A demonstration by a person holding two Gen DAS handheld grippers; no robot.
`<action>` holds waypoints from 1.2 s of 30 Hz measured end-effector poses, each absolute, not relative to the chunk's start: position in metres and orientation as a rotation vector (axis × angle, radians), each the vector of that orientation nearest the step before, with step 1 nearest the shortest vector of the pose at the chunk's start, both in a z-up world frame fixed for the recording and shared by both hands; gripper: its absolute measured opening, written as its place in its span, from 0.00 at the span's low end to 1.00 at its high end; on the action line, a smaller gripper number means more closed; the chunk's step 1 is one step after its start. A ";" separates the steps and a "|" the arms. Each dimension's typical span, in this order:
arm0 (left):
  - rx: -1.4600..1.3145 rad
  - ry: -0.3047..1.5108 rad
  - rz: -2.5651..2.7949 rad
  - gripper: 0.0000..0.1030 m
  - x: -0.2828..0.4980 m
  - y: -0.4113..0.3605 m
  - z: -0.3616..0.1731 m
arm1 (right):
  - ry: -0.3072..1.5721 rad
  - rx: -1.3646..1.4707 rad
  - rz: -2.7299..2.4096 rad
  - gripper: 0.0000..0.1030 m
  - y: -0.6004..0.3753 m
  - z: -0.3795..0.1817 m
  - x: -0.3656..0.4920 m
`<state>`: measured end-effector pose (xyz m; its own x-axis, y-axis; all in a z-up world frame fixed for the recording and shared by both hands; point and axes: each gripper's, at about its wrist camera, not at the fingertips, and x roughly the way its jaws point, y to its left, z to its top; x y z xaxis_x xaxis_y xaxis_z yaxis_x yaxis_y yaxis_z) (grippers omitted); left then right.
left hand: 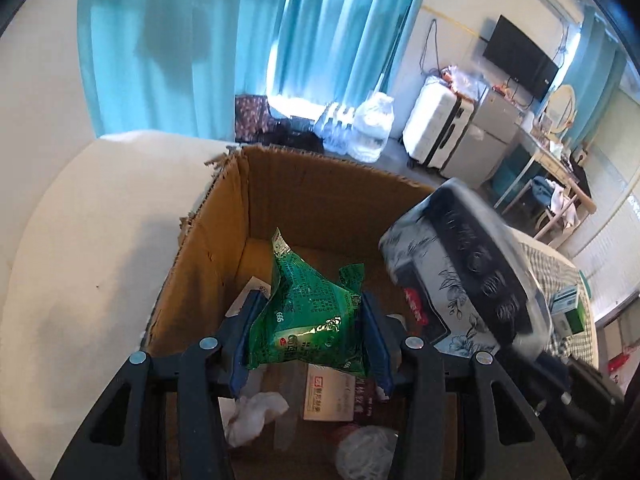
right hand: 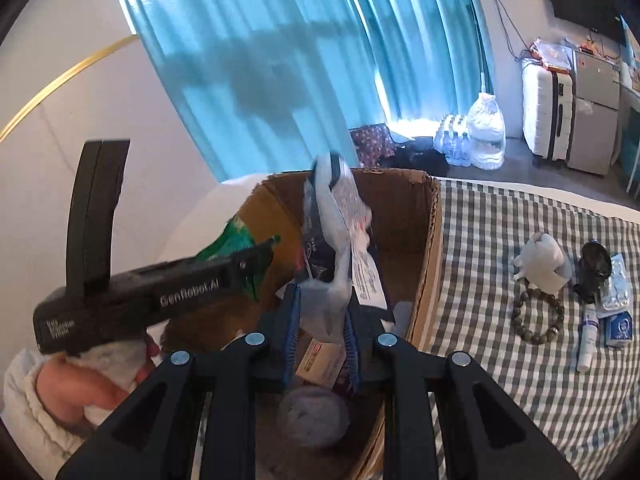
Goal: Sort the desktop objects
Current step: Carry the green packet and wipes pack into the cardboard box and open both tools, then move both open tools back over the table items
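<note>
My left gripper (left hand: 310, 314) is shut on a green foil packet (left hand: 308, 316) and holds it over the open cardboard box (left hand: 320, 196). My right gripper (right hand: 322, 312) is shut on a clear plastic package with a dark floral item inside (right hand: 332, 232), also over the box (right hand: 430, 240). That package shows at the right in the left wrist view (left hand: 468, 264). The left gripper with the green packet (right hand: 236, 244) shows at the left in the right wrist view. The box holds a white medicine carton (left hand: 328, 396), crumpled tissue (left hand: 252, 416) and other small items.
On the checked cloth (right hand: 500, 240) right of the box lie a white figurine (right hand: 544, 264), a bead bracelet (right hand: 538, 316), a dark round object (right hand: 594, 264), a white tube (right hand: 586, 340) and small packets (right hand: 618, 328). A white cushion (left hand: 100, 220) lies left of the box.
</note>
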<state>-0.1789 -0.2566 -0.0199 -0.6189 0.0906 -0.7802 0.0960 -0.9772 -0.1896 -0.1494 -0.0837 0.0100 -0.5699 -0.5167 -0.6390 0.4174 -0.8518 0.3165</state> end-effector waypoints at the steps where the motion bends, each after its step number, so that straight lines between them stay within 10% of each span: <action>1: 1.380 0.332 -2.801 0.50 -0.180 -0.257 -0.023 | -0.172 1.026 -2.410 0.22 -0.084 0.010 -0.152; 7: 1.404 0.211 -2.770 0.84 -0.179 -0.243 -0.029 | -0.186 0.953 -2.473 0.51 -0.074 0.020 -0.154; 25: 1.203 0.116 -2.970 0.99 -0.114 -0.122 0.055 | -0.296 0.821 -2.794 0.60 0.085 0.075 -0.076; 36: 1.392 -0.043 -2.990 0.99 -0.111 0.002 -0.006 | -0.373 0.921 -2.992 0.63 0.203 0.043 -0.047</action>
